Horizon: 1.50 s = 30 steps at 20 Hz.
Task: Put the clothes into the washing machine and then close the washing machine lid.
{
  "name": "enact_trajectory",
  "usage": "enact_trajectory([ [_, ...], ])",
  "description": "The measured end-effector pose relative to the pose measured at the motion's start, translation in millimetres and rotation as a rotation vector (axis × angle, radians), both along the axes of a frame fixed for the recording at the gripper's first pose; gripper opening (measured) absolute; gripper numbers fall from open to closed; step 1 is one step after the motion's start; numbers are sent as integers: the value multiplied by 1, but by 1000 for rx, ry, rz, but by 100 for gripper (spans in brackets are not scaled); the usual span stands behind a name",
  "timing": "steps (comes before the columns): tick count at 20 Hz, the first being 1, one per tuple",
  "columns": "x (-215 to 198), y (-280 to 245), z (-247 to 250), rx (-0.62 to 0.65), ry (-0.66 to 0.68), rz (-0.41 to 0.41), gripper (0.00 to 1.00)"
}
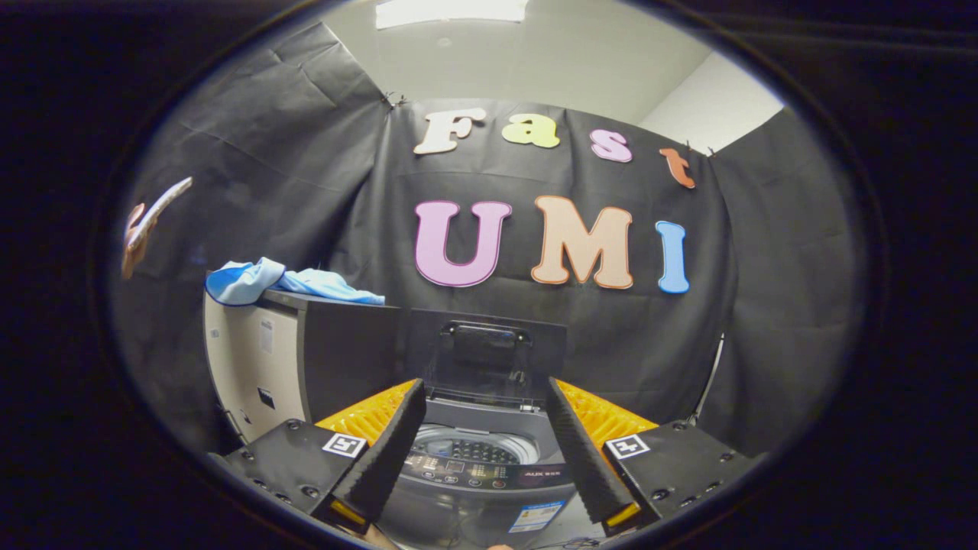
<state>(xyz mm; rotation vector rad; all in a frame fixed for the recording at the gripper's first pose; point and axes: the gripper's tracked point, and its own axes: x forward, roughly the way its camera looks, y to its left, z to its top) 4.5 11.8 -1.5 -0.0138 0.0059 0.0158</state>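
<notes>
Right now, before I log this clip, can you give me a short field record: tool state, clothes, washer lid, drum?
tool: tool open, fingers apart and holding nothing, aimed at the washing machine
clothes: light blue garment lying on top of the cabinet beside the washer, beyond the left finger
washer lid: lid raised, standing upright behind the opening
drum: drum opening between the fingers; no clothes seen in the part that shows
task progress: garment not yet picked up, lid not yet closed

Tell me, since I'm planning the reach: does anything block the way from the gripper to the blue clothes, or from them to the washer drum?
Nothing visible does. The gripper is open and empty. The blue clothes lie on the cabinet beyond the left finger, with open air between. The washing machine lid stands raised, leaving the drum open.
</notes>
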Motion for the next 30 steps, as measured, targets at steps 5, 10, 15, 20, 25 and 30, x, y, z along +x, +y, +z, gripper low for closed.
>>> enact_trajectory([
  [5,-3,-2,-3,3,5,-3,98],
  [10,0,6,9,17,4,15,98],
  [15,30,58,60,26,-23,108,98],
  [20,63,142,119,48,-65,264,98],
  [25,84,231,165,47,-113,411,98],
  [30,101,301,193,39,-140,493,98],
])
